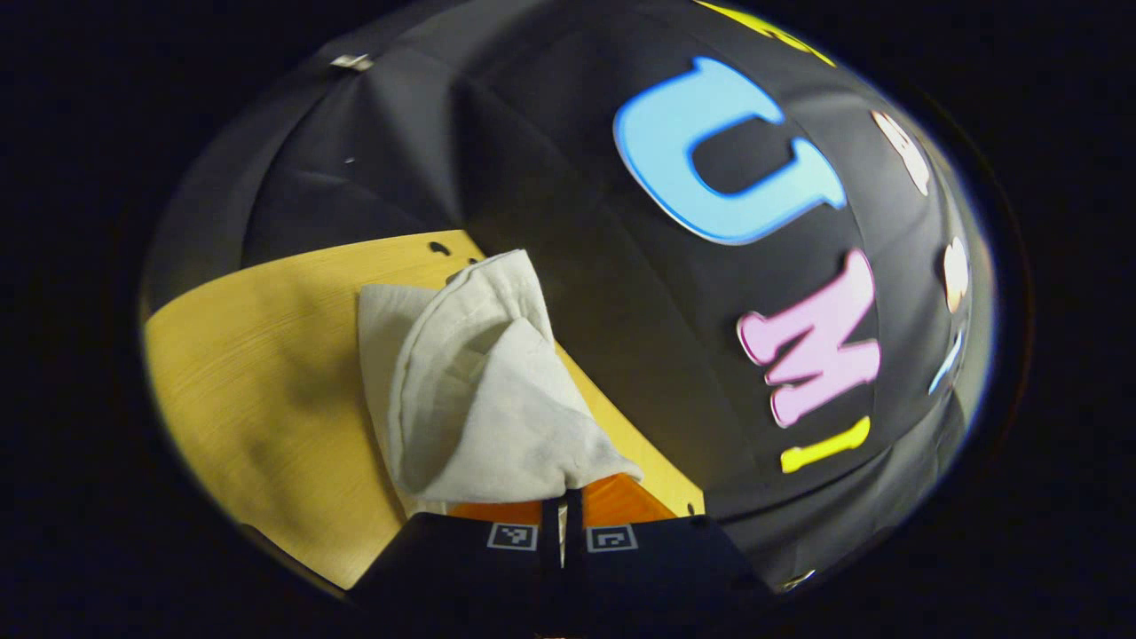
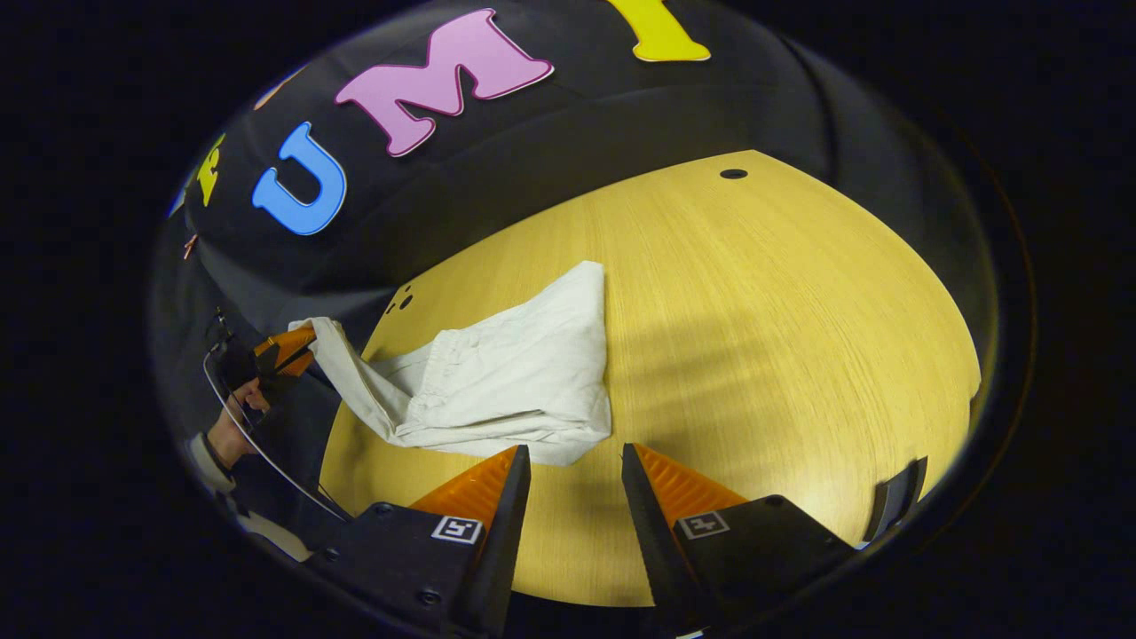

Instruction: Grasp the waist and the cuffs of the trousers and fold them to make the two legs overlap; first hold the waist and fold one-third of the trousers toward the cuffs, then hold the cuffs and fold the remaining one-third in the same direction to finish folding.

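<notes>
In the left gripper view, the left gripper (image 1: 563, 499) is clenched on a corner of the pale trousers (image 1: 479, 399), lifting the cloth off the wooden table (image 1: 257, 390) into a raised fold near the table's edge.

In the right gripper view, the right gripper (image 2: 575, 470) hangs released, jaws spread, just in front of the trousers (image 2: 515, 373), which lie bunched on the table (image 2: 754, 337). At far left, the left gripper (image 2: 288, 351) pulls one end taut past the table's edge, held by a hand (image 2: 232, 435).
</notes>
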Motion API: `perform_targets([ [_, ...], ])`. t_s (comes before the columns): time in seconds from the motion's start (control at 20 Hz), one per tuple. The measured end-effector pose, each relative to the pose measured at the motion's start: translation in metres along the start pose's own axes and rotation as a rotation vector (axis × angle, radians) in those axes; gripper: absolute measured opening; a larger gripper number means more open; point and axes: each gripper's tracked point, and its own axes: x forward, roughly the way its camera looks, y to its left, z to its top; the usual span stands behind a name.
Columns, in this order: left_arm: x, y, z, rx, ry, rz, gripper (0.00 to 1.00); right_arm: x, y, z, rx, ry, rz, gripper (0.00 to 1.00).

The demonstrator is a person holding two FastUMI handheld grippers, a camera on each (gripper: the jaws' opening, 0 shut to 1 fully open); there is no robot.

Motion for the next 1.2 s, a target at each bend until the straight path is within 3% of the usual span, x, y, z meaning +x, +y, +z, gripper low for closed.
perform_targets([
  [0.35,-0.002,-0.018,-0.059,0.390,0.198,-0.066,0.06,-0.022,-0.045,0.004,0.051,-0.026,-0.032,0.65],
  [0.65,-0.012,0.007,-0.074,0.766,0.388,-0.084,0.06,-0.043,-0.090,0.003,0.102,-0.041,-0.080,0.65],
  [0.75,-0.016,0.016,-0.069,0.932,0.457,-0.091,0.06,-0.048,-0.099,0.002,0.125,-0.047,-0.090,0.65],
  [0.8,-0.020,0.023,-0.066,1.032,0.491,-0.095,0.06,-0.050,-0.104,0.000,0.131,-0.047,-0.095,0.55],
  [0.85,-0.022,0.029,-0.060,1.147,0.523,-0.094,0.06,-0.051,-0.106,-0.001,0.135,-0.047,-0.099,0.65],
  [1.05,-0.022,0.041,-0.031,1.661,0.516,-0.131,0.06,-0.053,-0.117,0.003,0.151,-0.054,-0.113,0.65],
  [1.15,-0.018,0.046,-0.017,1.829,0.487,-0.175,0.06,-0.052,-0.122,0.010,0.155,-0.065,-0.123,0.65],
  [1.2,-0.017,0.048,-0.011,1.866,0.480,-0.189,0.06,-0.051,-0.124,0.014,0.161,-0.071,-0.128,0.65],
])
